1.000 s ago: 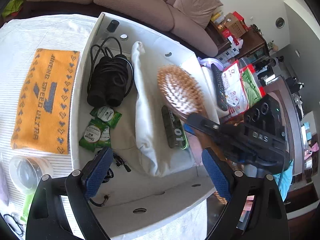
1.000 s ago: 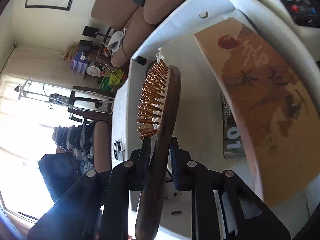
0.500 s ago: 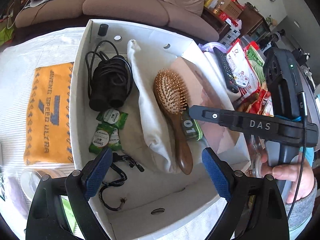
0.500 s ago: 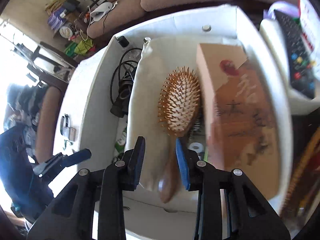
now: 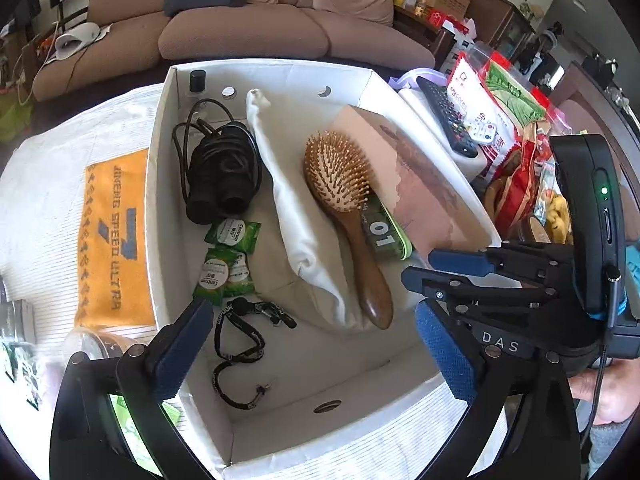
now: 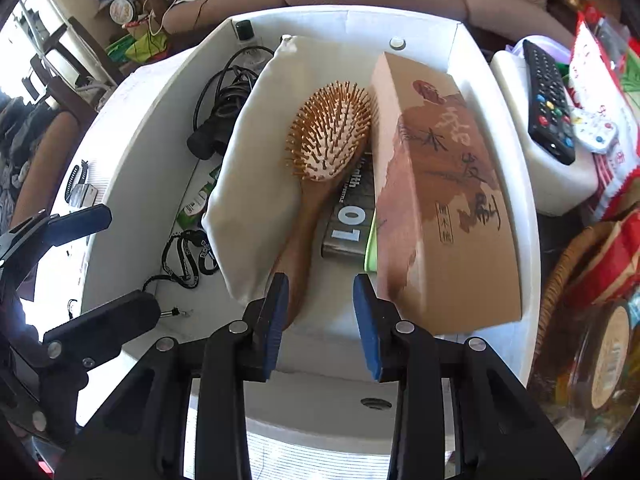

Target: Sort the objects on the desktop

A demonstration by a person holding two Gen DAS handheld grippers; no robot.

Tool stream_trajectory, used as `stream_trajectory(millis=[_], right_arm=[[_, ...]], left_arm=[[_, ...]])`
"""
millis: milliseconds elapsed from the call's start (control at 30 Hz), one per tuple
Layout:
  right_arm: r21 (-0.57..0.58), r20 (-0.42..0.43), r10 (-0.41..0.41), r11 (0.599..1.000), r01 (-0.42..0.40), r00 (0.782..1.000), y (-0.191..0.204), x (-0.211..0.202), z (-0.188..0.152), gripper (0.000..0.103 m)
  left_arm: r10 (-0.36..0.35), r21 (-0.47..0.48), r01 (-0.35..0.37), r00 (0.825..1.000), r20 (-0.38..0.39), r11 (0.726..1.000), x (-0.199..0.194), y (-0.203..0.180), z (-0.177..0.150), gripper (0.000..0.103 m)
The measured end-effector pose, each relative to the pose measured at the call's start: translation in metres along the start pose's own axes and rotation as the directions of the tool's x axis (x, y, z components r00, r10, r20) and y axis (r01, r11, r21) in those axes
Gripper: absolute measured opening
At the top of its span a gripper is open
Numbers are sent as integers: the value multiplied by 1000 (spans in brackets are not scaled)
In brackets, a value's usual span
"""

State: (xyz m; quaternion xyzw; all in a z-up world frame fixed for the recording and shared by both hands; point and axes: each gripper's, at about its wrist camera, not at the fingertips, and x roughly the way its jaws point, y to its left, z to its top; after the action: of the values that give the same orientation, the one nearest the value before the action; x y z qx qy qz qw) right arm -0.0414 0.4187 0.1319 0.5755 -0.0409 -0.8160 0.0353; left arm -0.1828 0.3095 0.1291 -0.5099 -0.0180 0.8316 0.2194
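My left gripper hangs over the near end of the white box, and its jaws are opening, spread wide with nothing between the pads. My right gripper is released too: its jaws stand a little apart above the handle end of the wooden hairbrush, and neither pad presses on it.

The hairbrush lies inside the box, bristles up, its head resting on a white cloth bag that runs the length of the box. Just beside the brush, on its right, a dark flat packet marked "01" is wedged against a long brown cardboard carton, which leans along the box's right wall. On the left of the bag sits a coiled black cable with its adapter, and a small dark-capped bottle stands in the far left corner. Nearer me are green sachets and a black lanyard loose on the box floor.

Outside the box, an orange cloth lies flat on the striped counter to the left. To the right, a black remote rests on a white container, next to red-and-white snack bags.
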Motion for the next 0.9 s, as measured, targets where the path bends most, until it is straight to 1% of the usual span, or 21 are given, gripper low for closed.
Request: stream_trajectory(millis=[100, 233, 300, 400, 467, 500, 533, 600, 633, 667, 833, 900], right_arm=[[-27, 14, -50, 998, 50, 999, 4, -9, -9, 33], [-21, 39, -70, 997, 71, 997, 6, -21, -22, 33], [-15, 58, -86, 996, 87, 995, 5, -29, -29, 34], [-1, 90, -95, 995, 95, 991, 5, -41, -40, 45], [6, 115, -97, 995, 97, 989, 6, -48, -49, 57], [7, 123, -99, 995, 99, 987, 8, -49, -52, 59], [6, 131, -101, 995, 101, 986, 9, -52, -56, 65], [1, 143, -102, 995, 103, 984, 11, -57, -65, 80], [3, 149, -104, 994, 105, 983, 13, -58, -69, 95], [7, 158, -104, 995, 104, 982, 15, -60, -73, 103], [50, 198, -75, 996, 67, 977, 17, -69, -95, 103], [63, 211, -77, 996, 65, 974, 19, -73, -104, 103]], left_arm=[[8, -7, -8, 1000, 2, 1000, -5, 2, -7, 103], [23, -27, -23, 1000, 12, 999, -15, 4, -17, 103], [48, -20, -48, 999, 20, 999, -20, 3, -21, 103], [86, -7, -86, 995, 47, 996, -31, -1, -31, 103], [107, -9, -107, 992, 69, 994, -38, -2, -39, 103], [116, -9, -116, 990, 76, 993, -41, -2, -43, 103], [125, -7, -124, 989, 82, 992, -43, -3, -47, 103], [139, -4, -139, 986, 91, 990, -47, -4, -56, 103], [145, -7, -145, 985, 94, 989, -49, -4, -60, 103], [151, -13, -151, 984, 96, 988, -51, -4, -64, 103], [166, -34, -163, 980, 112, 986, -63, -2, -85, 103], [174, -34, -171, 977, 121, 985, -70, -2, -93, 103]])
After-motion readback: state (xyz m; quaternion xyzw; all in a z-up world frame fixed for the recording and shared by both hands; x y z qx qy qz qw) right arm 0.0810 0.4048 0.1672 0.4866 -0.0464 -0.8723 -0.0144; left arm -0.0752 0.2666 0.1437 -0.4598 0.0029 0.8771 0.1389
